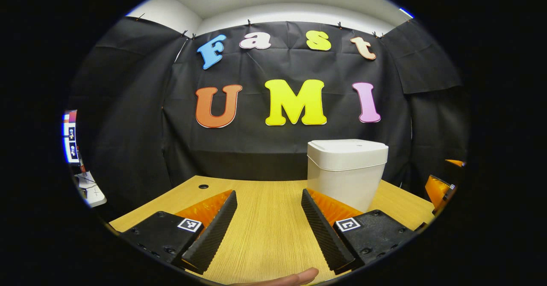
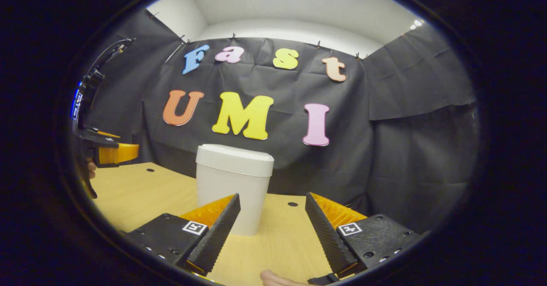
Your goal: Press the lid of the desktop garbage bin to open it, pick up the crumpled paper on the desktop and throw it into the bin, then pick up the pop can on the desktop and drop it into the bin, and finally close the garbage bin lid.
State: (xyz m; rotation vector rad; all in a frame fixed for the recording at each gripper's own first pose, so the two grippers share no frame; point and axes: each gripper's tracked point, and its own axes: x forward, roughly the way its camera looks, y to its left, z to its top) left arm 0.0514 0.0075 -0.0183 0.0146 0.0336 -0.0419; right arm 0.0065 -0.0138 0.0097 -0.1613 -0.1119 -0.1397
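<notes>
Evidently I am at the very first step: the garbage bin stands on the desktop with its lid down flat, so it has yet to be pressed open.

Going left to right, my left gripper hovers low over bare wood, its fingers spread wide with nothing between them; the bin sits ahead and to the right of it, towards the far edge. My right gripper is likewise spread and empty, with the bin just ahead and slightly left of its gap.

Judging from this, the next move calls for lifting one gripper above the bin and pushing a fingertip down on the lid until it springs up. I cannot see the crumpled paper or the pop can from here.

The desktop is pale wood grain with small round cable holes. Black cloth walls close the booth at the back and sides, under a white ceiling.
</notes>
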